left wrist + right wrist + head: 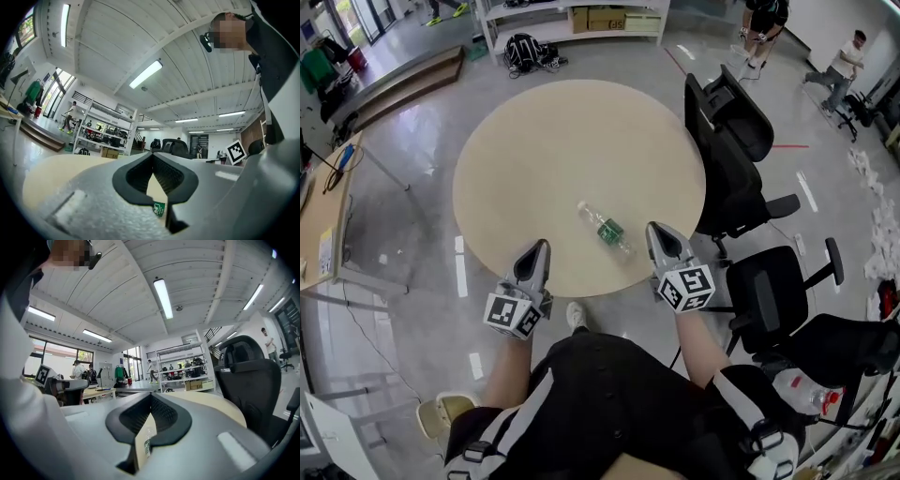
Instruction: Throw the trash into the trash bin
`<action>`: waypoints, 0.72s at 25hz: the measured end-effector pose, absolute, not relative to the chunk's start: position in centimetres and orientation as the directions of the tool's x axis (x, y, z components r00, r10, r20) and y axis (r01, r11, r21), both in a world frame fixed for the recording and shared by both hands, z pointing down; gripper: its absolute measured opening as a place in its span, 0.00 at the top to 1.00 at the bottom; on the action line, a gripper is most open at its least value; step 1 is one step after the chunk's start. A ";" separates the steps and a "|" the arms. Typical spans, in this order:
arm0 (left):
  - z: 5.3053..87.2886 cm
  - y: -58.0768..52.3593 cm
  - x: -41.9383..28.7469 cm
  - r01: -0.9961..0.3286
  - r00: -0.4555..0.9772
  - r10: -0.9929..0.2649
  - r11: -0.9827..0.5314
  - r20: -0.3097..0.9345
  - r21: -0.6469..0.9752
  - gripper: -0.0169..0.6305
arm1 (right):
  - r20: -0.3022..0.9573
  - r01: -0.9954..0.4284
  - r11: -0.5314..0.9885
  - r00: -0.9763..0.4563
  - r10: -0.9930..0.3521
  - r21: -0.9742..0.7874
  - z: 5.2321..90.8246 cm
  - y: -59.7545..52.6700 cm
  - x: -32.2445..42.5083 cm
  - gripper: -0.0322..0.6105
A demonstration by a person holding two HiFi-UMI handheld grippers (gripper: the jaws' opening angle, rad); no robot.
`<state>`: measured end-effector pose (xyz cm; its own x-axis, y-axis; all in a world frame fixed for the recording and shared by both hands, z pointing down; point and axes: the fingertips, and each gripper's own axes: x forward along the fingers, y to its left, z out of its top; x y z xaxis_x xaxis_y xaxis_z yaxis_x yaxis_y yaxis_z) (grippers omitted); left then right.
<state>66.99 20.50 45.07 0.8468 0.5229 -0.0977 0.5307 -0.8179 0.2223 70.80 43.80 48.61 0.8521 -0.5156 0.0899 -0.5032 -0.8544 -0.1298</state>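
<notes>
Plastic bottle lay on its side near the round table's front edge, between both grippers, left gripper closed and empty, right gripper closed on nothing too

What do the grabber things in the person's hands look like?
Both the left gripper and right gripper are grey wedges with black ribbed pads inside, each carrying a white cube with black square markers. The person wears black clothes with white stripes.
</notes>
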 end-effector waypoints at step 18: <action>53.6 16.9 69.4 0.479 0.847 0.529 -0.803 0.056 0.355 0.97 | 0.612 -0.694 -0.720 0.580 -0.537 0.026 64.8 34.8 78.0 0.50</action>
